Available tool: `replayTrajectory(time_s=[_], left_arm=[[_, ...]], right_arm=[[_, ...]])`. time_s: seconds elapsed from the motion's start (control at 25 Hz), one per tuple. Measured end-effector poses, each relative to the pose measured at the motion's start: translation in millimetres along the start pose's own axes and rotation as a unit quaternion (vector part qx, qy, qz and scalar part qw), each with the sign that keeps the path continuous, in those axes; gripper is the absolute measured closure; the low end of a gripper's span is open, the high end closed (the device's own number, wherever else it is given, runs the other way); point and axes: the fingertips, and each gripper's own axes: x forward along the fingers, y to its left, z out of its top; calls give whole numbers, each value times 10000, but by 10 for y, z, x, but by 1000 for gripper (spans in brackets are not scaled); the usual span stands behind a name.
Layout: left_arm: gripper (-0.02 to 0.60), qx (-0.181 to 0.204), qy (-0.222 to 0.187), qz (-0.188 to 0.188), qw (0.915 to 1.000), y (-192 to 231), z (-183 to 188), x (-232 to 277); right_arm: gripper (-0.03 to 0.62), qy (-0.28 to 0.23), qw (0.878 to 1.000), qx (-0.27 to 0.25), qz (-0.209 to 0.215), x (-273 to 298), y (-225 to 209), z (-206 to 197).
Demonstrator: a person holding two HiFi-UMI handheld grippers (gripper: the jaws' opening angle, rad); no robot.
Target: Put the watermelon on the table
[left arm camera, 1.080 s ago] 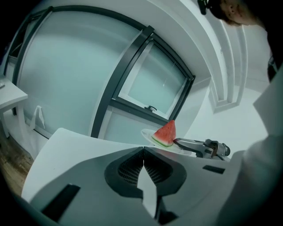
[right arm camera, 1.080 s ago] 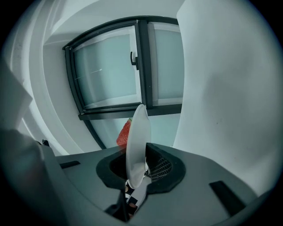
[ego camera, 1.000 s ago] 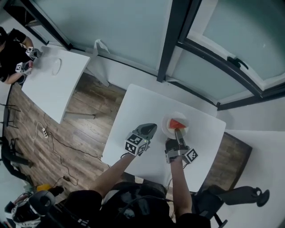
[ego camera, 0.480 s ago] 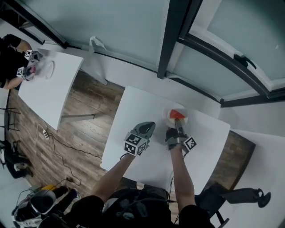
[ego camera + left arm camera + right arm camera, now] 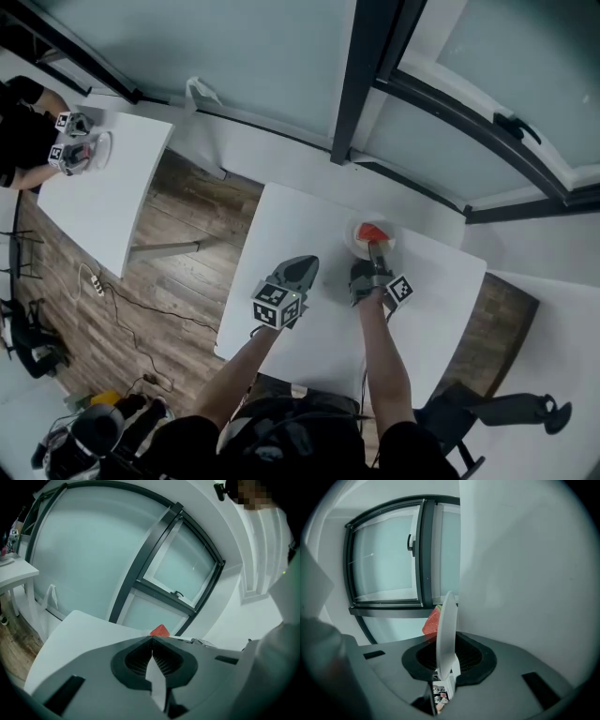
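In the head view, my right gripper (image 5: 374, 247) reaches over the far part of the white rectangular table (image 5: 300, 225). Its fingers are clamped on the near rim of a round white plate (image 5: 357, 239). A red wedge of watermelon (image 5: 377, 231) lies in the plate, just beyond my fingertips. I cannot tell whether the plate touches the table. My left gripper (image 5: 307, 263) hangs over the table beside the right one, clear of the plate.

In the left gripper view, my left gripper (image 5: 152, 638) has its fingers pressed together with nothing between them. The watermelon (image 5: 160, 631) peeks up just past their tips, and the table (image 5: 79, 625) spreads off to one side.

In the right gripper view, my right gripper (image 5: 444, 644) has its fingers nearly together, pinching the plate (image 5: 447, 616), which shows edge-on between them. The watermelon (image 5: 432, 622) sits on the plate's face just beyond my fingers.
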Motion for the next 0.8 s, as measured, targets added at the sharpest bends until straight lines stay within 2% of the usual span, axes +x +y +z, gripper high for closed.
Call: replayTrajectory(time_s=[0.2,0.36,0.48,0.56,0.64,0.8], left_arm=[[575,-78,21,-135,9999,-106,-32,-51],[575,-167,145,-204,9995,-147,-89,-98],[575,-225,160,-256,9993,-222,-84,-178],[575,-285,146,-325,9990,-304,-62,-238],[575,-258,127,-365,9989,-381,-43,-300],[575,-167,109,-375,9991,-487,-31,-429]], right_arm=[[526,26,9970,-191,-745,36,-30,-2],[507,-80,9863,-315,-1619,6,-111,3],[497,77,9653,-840,-2472,-61,-214,-21],[444,237,9467,-1493,-2845,-96,-201,-28],[382,362,9346,-1890,-2991,-117,-177,-42],[352,573,9195,-2241,-3177,-199,-204,-73]])
